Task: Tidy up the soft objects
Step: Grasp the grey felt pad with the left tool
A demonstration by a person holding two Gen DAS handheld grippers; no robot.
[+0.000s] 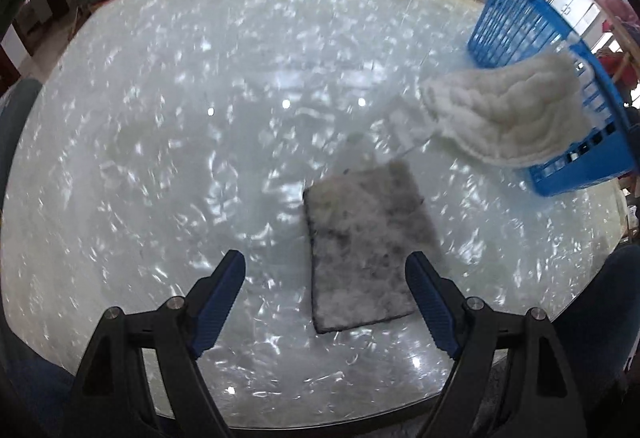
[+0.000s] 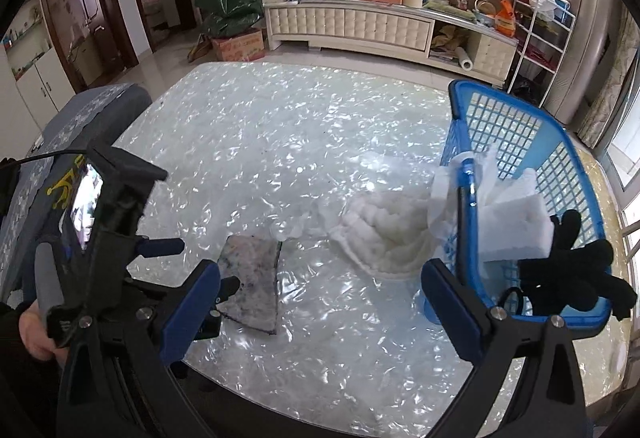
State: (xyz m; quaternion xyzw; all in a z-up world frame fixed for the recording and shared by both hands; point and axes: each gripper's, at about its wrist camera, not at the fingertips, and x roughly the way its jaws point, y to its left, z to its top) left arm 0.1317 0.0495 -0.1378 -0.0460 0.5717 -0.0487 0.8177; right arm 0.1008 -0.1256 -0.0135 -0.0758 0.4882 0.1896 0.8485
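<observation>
A grey felt pad [image 1: 368, 246] lies flat on the pearly table [image 1: 160, 158]. My left gripper [image 1: 325, 256] hangs open just above the pad's near left part, one finger on either side of it, not touching. A white fluffy cloth [image 1: 504, 110] leans against the blue basket [image 1: 516, 22]. In the right wrist view my right gripper [image 2: 320, 266] is open and empty above the table, between the grey pad [image 2: 252, 278] and the fluffy cloth [image 2: 384, 234]. One left-gripper finger [image 2: 164, 246] shows beside the pad. The basket [image 2: 466, 198] holds a white foam block [image 2: 508, 222] and a black glove [image 2: 568, 270].
Thin white tissue [image 2: 440, 198] hangs over the basket's rim. A grey upholstered seat [image 2: 80, 118] stands at the table's left. A person's hand [image 2: 32, 334] holds the left gripper. The table's near edge [image 2: 320, 414] runs just below the grippers. A cluttered low cabinet [image 2: 352, 26] stands beyond.
</observation>
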